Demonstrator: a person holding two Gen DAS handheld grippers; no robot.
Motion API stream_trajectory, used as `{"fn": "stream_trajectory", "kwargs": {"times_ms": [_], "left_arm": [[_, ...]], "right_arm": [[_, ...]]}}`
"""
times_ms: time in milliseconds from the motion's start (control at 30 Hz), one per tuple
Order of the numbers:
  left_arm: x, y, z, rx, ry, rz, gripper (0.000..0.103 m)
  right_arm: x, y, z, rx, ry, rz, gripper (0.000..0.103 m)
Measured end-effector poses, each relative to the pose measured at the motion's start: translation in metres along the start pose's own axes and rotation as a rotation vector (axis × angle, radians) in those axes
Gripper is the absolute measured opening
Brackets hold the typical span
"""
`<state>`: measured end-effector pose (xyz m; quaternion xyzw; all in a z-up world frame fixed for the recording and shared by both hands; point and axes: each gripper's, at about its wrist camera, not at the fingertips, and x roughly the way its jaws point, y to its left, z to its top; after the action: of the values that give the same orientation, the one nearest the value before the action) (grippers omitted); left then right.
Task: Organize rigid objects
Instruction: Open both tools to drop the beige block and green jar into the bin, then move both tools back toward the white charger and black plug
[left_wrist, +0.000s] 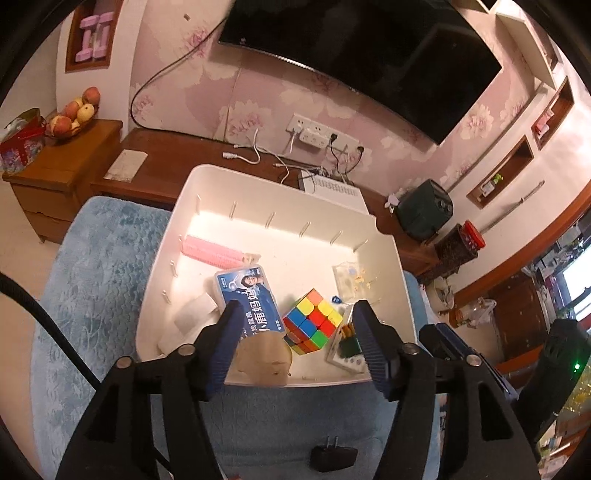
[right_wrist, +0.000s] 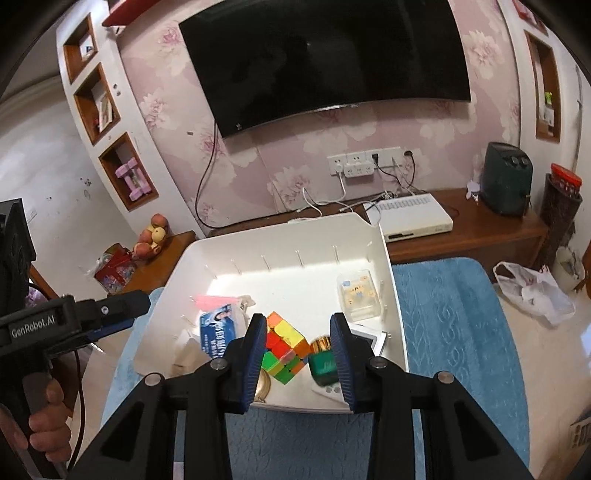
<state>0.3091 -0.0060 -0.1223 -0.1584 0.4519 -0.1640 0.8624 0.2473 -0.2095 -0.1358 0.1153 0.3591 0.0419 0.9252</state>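
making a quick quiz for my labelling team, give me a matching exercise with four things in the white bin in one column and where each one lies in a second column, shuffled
Things
1. pink comb
2. puzzle cube
3. clear plastic box
4. blue card box

Places in the white bin, as the right wrist view shows it
a. far right, by the right wall
b. far left, beyond the blue card box
c. near the front, in the middle
d. left of the puzzle cube, nearer than the pink comb

Pairs: 1-b, 2-c, 3-a, 4-d
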Motion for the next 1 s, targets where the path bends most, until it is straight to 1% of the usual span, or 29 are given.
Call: {"fn": "stream_trajectory", "kwargs": {"times_ms": [67, 167, 233, 300, 367, 400, 433, 567, 733, 900, 1000], "left_arm": [[-0.009, -0.001, -0.001, -0.006, -0.014, 0.010, 0.073], [-0.022, -0.003, -0.004, -0.014, -0.036, 0.022, 0.076], [-0.031, -0.004, -0.006, -0.023, -0.045, 0.033, 0.076], [-0.040, -0.003, -0.010, -0.035, -0.048, 0.050, 0.077], [-0.046, -0.004, -0.014, -0.042, -0.048, 0.063, 0.078], [-0.050, -0.004, -0.017, -0.046, -0.046, 0.070, 0.078], [-0.053, -0.003, -0.020, -0.049, -0.043, 0.079, 0.079], [-0.064, -0.001, -0.033, -0.060, -0.033, 0.125, 0.079], [-0.069, 0.002, -0.051, -0.077, -0.001, 0.174, 0.080], [-0.068, 0.005, -0.068, -0.073, 0.043, 0.219, 0.080], [-0.064, 0.009, -0.078, -0.075, 0.081, 0.240, 0.081]], "right_arm": [[-0.007, 0.002, 0.001, -0.010, -0.010, -0.002, 0.036], [-0.021, 0.004, 0.002, -0.028, -0.024, 0.000, 0.038], [-0.030, 0.004, 0.001, -0.033, -0.031, 0.007, 0.043], [-0.038, 0.004, 0.000, -0.040, -0.035, 0.012, 0.046], [-0.048, 0.005, -0.002, -0.049, -0.038, 0.019, 0.052], [-0.051, 0.005, -0.003, -0.052, -0.038, 0.021, 0.057], [-0.055, 0.005, -0.005, -0.058, -0.040, 0.025, 0.060], [-0.071, 0.006, -0.014, -0.086, -0.042, 0.039, 0.066], [-0.084, 0.008, -0.026, -0.128, -0.049, 0.060, 0.075], [-0.091, 0.010, -0.044, -0.184, -0.057, 0.077, 0.081], [-0.090, 0.011, -0.057, -0.206, -0.055, 0.086, 0.081]]}}
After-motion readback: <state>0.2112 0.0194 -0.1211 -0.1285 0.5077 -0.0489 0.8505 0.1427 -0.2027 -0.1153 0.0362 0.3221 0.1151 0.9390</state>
